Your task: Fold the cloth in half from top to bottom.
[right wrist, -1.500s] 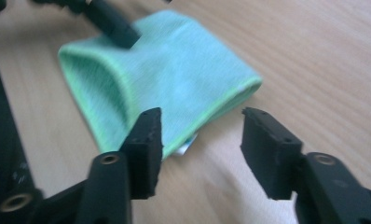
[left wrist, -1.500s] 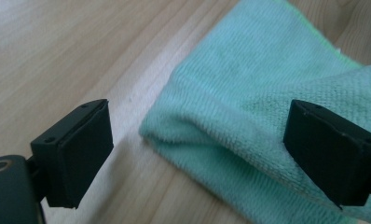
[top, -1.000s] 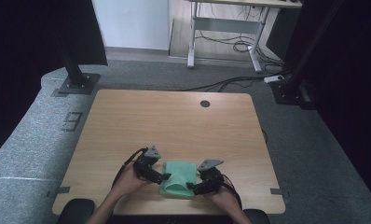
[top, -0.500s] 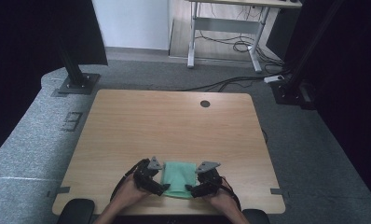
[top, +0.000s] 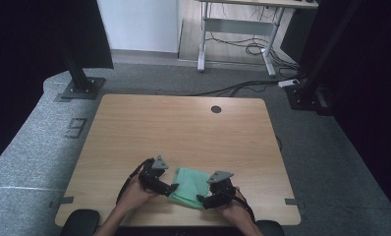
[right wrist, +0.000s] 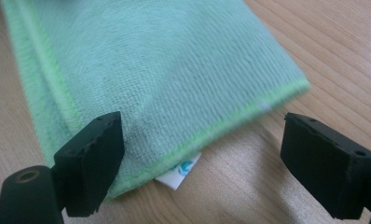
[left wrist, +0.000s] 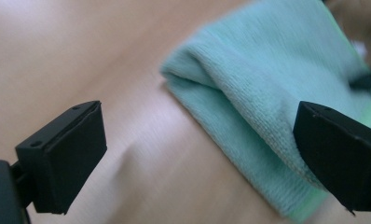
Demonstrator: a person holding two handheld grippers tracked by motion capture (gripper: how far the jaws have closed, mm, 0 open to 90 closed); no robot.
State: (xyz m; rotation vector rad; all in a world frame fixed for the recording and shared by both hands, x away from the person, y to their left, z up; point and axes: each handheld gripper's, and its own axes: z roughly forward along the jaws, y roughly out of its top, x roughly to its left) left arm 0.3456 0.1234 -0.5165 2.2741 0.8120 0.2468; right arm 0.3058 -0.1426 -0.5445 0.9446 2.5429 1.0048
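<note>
A folded, soft green cloth with a brighter green stitched edge lies flat on the light brown wooden table, close to the edge where the person sits. The person's two hands come in from that edge, one on each side of the cloth.

The left gripper is just beside the cloth's left side. Its two black jaws are wide apart and hold nothing (in the left gripper view one jaw is over bare wood and the other is over the cloth's edge).

The right gripper is at the cloth's near right corner. Its jaws are wide apart too, with nothing pinched between them. A little white tag pokes out from under the cloth's corner there.

Past the cloth, most of the table is bare wood, with a small dark round hole near its far edge. Beyond the table is grey carpet.
</note>
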